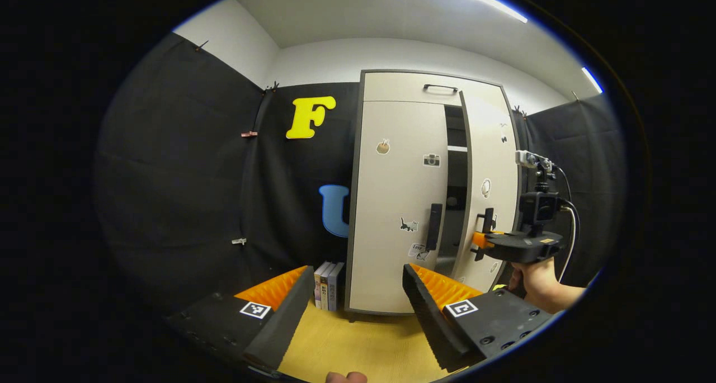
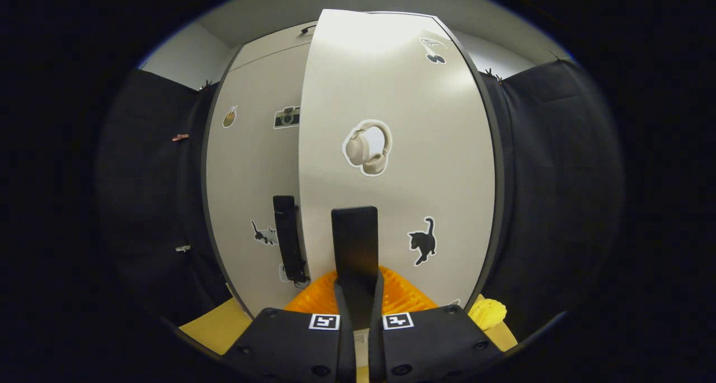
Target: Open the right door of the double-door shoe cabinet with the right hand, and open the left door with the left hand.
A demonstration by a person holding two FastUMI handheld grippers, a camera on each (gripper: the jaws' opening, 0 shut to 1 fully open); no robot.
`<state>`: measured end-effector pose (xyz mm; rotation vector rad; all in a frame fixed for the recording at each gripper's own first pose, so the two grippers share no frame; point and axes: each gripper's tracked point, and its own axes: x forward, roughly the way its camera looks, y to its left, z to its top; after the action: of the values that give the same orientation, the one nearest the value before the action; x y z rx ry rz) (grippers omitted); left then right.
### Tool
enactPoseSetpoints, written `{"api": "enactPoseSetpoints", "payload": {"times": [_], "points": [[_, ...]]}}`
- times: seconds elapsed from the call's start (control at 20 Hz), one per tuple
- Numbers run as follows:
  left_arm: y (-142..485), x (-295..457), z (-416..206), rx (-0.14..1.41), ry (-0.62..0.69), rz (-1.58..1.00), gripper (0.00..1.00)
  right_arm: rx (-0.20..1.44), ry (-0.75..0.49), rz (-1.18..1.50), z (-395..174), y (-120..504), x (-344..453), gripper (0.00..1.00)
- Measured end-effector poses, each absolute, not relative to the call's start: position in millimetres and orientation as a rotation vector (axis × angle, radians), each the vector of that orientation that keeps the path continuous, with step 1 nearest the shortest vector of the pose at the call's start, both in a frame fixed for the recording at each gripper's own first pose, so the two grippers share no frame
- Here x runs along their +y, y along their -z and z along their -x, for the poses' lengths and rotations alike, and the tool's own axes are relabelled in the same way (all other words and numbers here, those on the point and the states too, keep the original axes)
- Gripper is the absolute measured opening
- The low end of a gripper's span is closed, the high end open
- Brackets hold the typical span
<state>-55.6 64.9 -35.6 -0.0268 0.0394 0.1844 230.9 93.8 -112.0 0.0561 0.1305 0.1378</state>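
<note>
Ahead of the left gripper's (image 1: pixel 358 310) spread fingers stands the shoe cabinet (image 1: pixel 430 193) on the floor (image 1: pixel 358 344), its left door (image 1: pixel 397 204) straight beyond them and books (image 1: pixel 329 285) upright just left of it. Farther right, the right gripper (image 1: pixel 480 240) meets the right door's handle (image 2: pixel 354 246), which runs up between its own two fingers. The right door (image 2: pixel 403 148) stands ajar, the left door's handle (image 2: pixel 288 237) left of those fingers.

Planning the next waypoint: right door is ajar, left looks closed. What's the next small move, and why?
Probably keep pulling the right door wider: the right gripper is clamped on its handle and only a narrow gap shows. The left gripper hangs open, short of the left door's handle.
</note>
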Motion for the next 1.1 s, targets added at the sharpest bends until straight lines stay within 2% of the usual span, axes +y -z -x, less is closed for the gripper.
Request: {"api": "enactPoseSetpoints", "payload": {"times": [0.55,1.1], "points": [[37,24,45,0.049,-0.173,0.015,0.97,0.133,-0.188,-0.117,-208,104,68,0.13],[37,-45,15,0.05,-0.097,0.023,0.98,0.154,-0.225,-0.132,-196,103,42,0.12]]}}
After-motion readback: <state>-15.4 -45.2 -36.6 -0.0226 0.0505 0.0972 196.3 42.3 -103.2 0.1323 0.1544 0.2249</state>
